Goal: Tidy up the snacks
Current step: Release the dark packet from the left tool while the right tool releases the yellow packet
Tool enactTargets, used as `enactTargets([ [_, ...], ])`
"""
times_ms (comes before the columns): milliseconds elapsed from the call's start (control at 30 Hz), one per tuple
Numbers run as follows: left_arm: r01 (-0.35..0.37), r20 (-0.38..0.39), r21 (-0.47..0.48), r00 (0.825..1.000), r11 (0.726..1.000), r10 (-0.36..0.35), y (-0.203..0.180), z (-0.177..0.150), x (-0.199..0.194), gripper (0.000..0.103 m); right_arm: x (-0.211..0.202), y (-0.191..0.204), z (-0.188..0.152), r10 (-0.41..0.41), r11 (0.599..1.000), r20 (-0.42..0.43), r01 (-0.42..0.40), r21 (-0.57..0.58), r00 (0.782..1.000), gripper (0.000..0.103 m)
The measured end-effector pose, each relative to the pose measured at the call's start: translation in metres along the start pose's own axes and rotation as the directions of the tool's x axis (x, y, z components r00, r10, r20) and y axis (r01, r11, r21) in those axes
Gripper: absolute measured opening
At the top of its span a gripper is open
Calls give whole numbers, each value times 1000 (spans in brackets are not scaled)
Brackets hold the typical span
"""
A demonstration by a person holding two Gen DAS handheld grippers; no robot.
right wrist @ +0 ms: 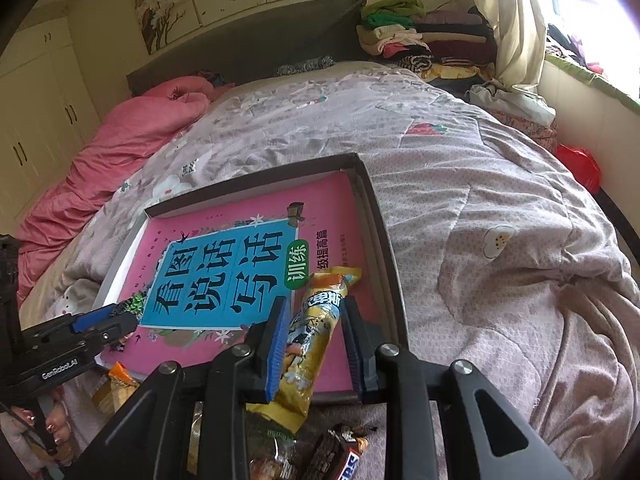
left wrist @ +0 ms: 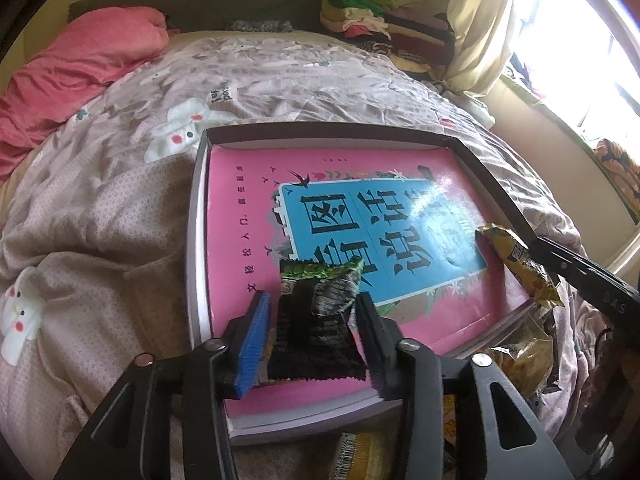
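Note:
My left gripper (left wrist: 314, 316) is shut on a black and green snack packet (left wrist: 320, 320), held over the near edge of a pink book (left wrist: 240, 216) that lies in a shallow dark-rimmed box (left wrist: 320, 128) on the bed. My right gripper (right wrist: 314, 328) is shut on a long yellow snack bar (right wrist: 316, 340), held over the right side of the same book (right wrist: 328, 208) and box (right wrist: 380, 216). The right gripper's tip with the yellow bar (left wrist: 516, 260) shows at the right of the left wrist view. The left gripper (right wrist: 120, 316) shows at the left of the right wrist view.
Several loose snacks lie on the quilt at the box's near edge: yellow packets (left wrist: 520, 356), an orange packet (right wrist: 116, 380), a Snickers bar (right wrist: 340, 456). A pink blanket (right wrist: 100, 152) lies at the bed's far left. Folded clothes (right wrist: 420, 36) are stacked by the window.

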State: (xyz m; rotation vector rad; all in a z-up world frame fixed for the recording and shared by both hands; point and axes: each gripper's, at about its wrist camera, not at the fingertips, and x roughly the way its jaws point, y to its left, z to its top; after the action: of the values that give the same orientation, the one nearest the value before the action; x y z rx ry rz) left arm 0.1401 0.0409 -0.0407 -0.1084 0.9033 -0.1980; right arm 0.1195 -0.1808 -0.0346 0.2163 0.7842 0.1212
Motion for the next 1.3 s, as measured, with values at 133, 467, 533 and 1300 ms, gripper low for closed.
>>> enactTargets([
  [133, -21, 12, -7, 1000, 1000, 21, 4, 2, -2, 53, -8, -2, 2, 10, 1000, 13, -10, 14, 1000, 27],
  [467, -47, 40, -8, 998, 999, 48, 17, 9, -3, 56, -23, -1, 4, 38, 999, 34, -39, 32, 999, 27],
  [533, -35, 46, -3, 998, 999, 35, 17, 9, -3, 57, -24, -2, 4, 40, 998, 34, -42, 36, 999, 27],
  [1300, 69, 143, -56, 988, 996, -61, 28, 13, -60, 76, -64, 0, 6, 81, 996, 103, -84, 20, 991, 41],
])
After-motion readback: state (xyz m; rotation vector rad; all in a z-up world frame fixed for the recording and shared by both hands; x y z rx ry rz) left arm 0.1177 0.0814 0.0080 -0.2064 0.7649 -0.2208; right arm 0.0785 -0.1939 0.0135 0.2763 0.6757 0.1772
